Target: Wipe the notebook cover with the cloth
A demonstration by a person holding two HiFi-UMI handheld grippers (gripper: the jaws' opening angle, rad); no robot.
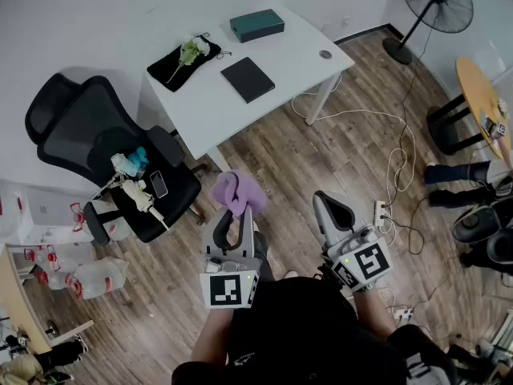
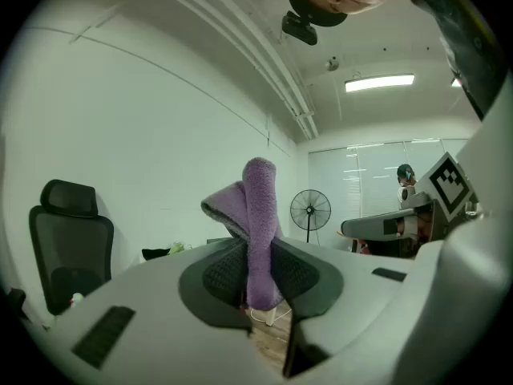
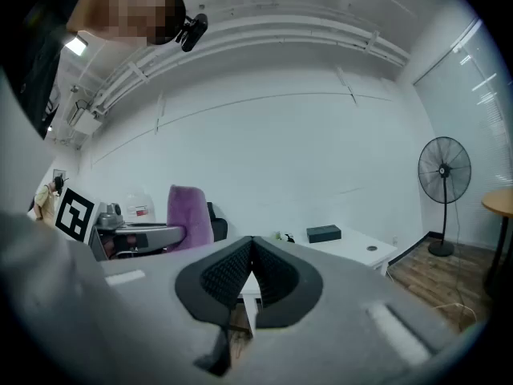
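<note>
The purple cloth (image 1: 237, 191) is clamped between the jaws of the left hand-held gripper (image 1: 234, 217). Most of it stands up in a loose fold above them, as the left gripper view shows. The right hand-held gripper (image 1: 331, 212) is clenched on nothing, its jaws pressed together. The dark notebook (image 1: 248, 79) lies flat on the white worktop (image 1: 296, 54), well apart from both grippers across the wooden floor (image 1: 272, 163). A teal box (image 1: 256, 25) lies on its far side and a black mat with a flower sprig (image 1: 186, 57) to its left.

Wiping is judged not yet begun; the step in hand is bringing the cloth to the cover. It would be done well if the free fold, rather than the jaw tips, were laid flat on the cover and drawn across in overlapping strokes. The notebook may slide, so a corner could be steadied by the right hand-held gripper.
</note>
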